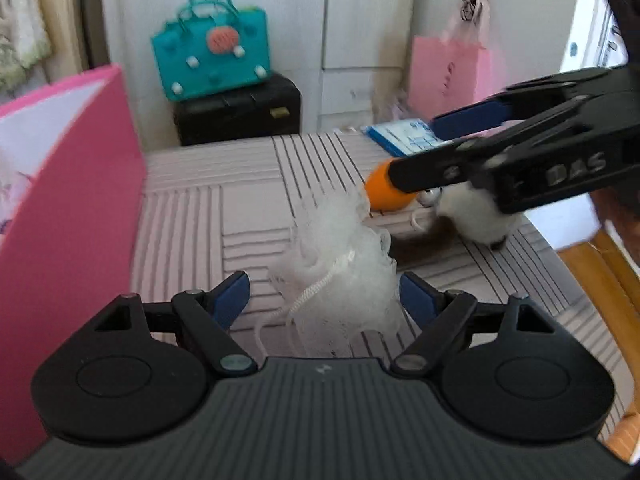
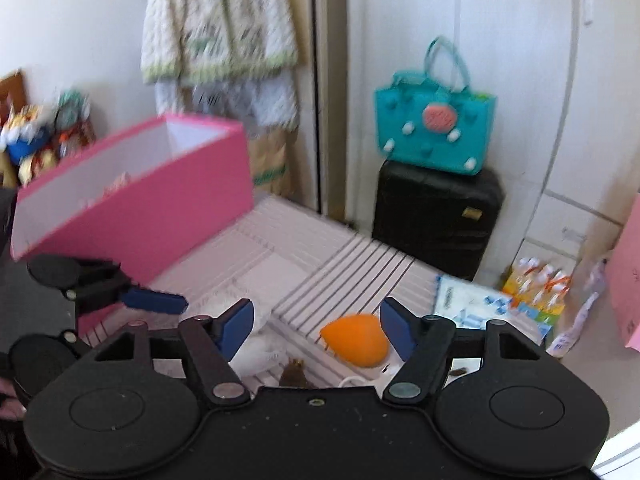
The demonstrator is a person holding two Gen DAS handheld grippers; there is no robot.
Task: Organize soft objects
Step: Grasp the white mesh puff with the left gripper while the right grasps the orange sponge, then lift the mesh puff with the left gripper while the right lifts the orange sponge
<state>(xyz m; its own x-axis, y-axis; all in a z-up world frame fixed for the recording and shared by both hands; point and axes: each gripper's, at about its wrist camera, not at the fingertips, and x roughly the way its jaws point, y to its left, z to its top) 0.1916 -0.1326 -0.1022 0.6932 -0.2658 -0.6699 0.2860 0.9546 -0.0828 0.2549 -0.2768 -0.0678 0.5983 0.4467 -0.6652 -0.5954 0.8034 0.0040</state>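
Teal handbag (image 2: 434, 130) atop black case (image 2: 438, 216), white walls.

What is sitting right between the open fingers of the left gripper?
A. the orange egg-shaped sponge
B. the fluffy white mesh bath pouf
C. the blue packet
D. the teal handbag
B: in the left wrist view the fluffy white mesh bath pouf lies on the table between the spread fingers of the left gripper.

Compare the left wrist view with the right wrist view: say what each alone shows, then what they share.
Only the left wrist view shows the white fluffy toy and a hanging pink bag. Only the right wrist view shows the knitted cardigan and the snack packets. Both show the pink box, mesh sponge, orange sponge, teal bag, and both open tongs: left, right.
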